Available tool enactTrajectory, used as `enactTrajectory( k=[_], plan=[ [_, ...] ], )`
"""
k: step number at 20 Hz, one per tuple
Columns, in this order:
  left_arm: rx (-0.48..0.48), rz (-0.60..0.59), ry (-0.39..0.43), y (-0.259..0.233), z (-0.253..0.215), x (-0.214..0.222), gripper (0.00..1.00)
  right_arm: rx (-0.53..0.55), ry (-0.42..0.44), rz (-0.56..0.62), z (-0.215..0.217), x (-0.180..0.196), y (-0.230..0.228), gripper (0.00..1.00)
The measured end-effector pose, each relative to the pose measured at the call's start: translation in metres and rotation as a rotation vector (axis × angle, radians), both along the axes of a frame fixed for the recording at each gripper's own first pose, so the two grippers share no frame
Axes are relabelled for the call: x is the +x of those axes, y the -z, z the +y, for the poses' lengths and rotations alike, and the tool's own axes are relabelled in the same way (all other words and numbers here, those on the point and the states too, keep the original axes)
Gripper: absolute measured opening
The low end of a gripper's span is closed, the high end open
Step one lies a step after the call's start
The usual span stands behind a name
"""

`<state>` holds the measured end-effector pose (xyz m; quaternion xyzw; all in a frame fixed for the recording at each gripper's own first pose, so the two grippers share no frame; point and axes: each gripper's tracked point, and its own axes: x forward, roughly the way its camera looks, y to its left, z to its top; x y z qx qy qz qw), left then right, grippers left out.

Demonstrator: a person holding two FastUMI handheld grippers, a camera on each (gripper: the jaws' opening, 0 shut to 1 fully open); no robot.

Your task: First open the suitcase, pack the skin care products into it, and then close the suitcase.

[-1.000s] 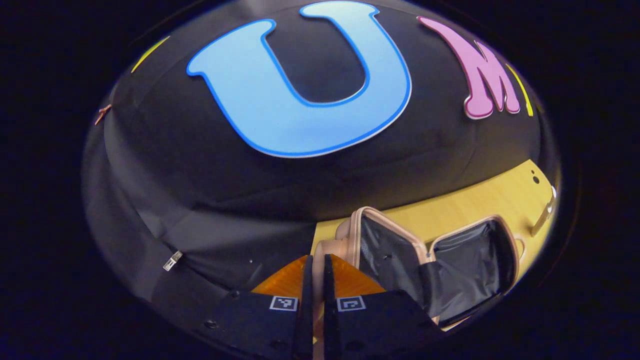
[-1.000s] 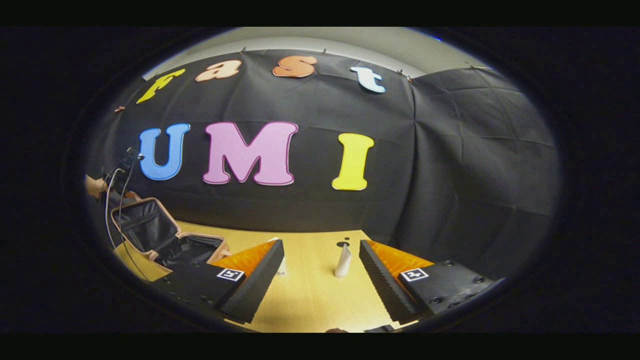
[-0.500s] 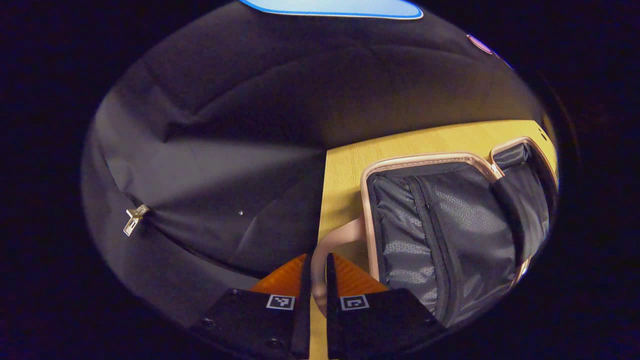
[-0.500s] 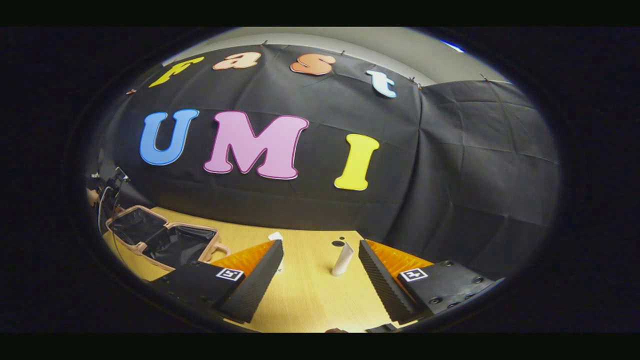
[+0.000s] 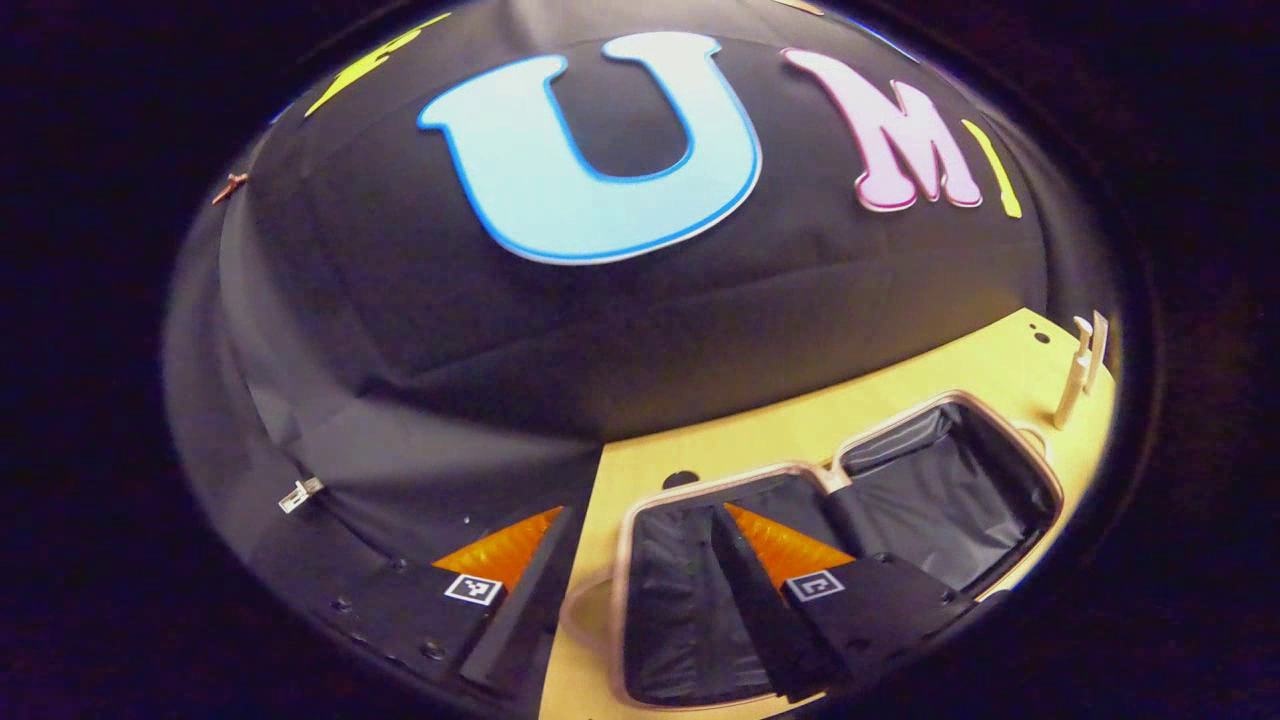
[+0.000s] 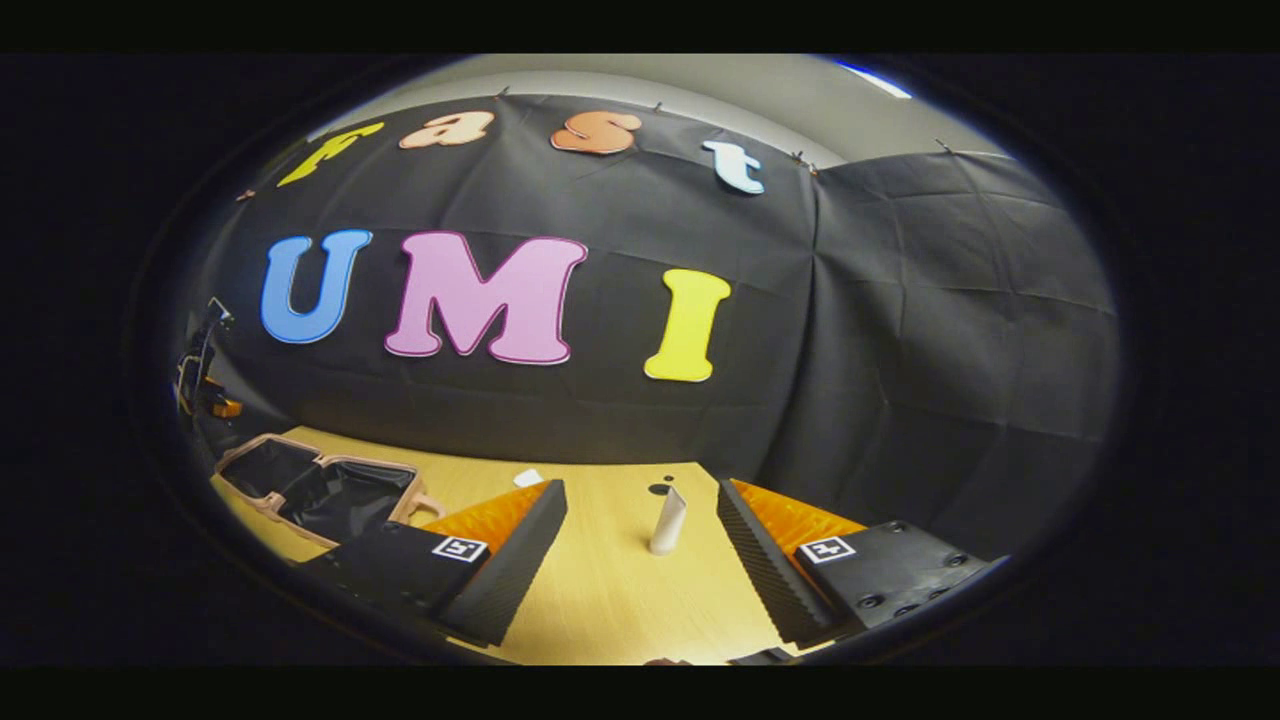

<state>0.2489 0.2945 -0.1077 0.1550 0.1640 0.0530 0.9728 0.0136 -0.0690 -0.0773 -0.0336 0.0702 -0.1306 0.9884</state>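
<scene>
The pink suitcase (image 5: 930, 500) lies open flat on the yellow table (image 5: 760, 435), both black-lined halves facing up with nothing in them. My left gripper (image 5: 640, 590) is open over its near half, and the pink handle (image 5: 580, 612) sits loose between the fingers. A white skin care tube (image 5: 1075, 375) stands upright beyond the case. In the right gripper view that white tube (image 6: 667, 520) stands straight ahead of my open right gripper (image 6: 635, 565), and a second small white item (image 6: 527, 478) lies farther back. The suitcase (image 6: 340, 495) is at far left, with the left gripper (image 6: 205, 385) above it.
The black cloth wall closes the back and right side of the table (image 6: 600, 600). A small dark hole (image 6: 660, 489) marks the tabletop just behind the tube. The table's left edge (image 5: 590, 500) runs close beside the suitcase.
The left gripper, shut on the suitcase handle before, has let it go, opened and risen. The lid has gone from raised to lying flat. The right gripper stayed open, barely shifting.
</scene>
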Motion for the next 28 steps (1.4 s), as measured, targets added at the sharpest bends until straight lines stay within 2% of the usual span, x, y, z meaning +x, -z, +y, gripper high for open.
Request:
enactTrajectory(
  k=[1, 3, 8, 15, 19, 21, 24, 28],
  plan=[
    [-0.01, -0.045, 0.032, -0.009, -0.031, 0.001, 0.93, -0.002, -0.002, 0.004, -0.005, 0.003, 0.005, 0.96],
    [-0.073, -0.103, 0.096, -0.015, -0.098, -0.001, 0.96, 0.003, -0.018, 0.012, -0.015, 0.012, 0.012, 0.97],
    [-0.306, -0.166, 0.186, -0.002, -0.264, -0.009, 0.97, 0.005, -0.07, 0.033, -0.045, 0.039, 0.037, 0.97],
    [-0.43, -0.149, 0.317, 0.042, -0.444, -0.007, 0.98, 0.026, -0.119, 0.063, -0.085, 0.079, 0.075, 0.97],
    [-0.493, -0.114, 0.429, 0.09, -0.525, -0.002, 0.97, 0.031, -0.14, 0.112, -0.094, 0.075, 0.114, 0.97],
    [-0.478, -0.061, 0.418, 0.122, -0.547, 0.003, 0.97, 0.048, -0.15, 0.149, -0.094, 0.067, 0.136, 0.98],
    [-0.421, -0.062, 0.363, 0.149, -0.563, 0.034, 0.98, 0.053, -0.151, 0.188, -0.102, 0.061, 0.158, 0.97],
    [-0.414, -0.054, 0.375, 0.163, -0.588, 0.065, 0.98, 0.114, -0.106, 0.22, -0.117, 0.067, 0.175, 0.97]
  ],
)
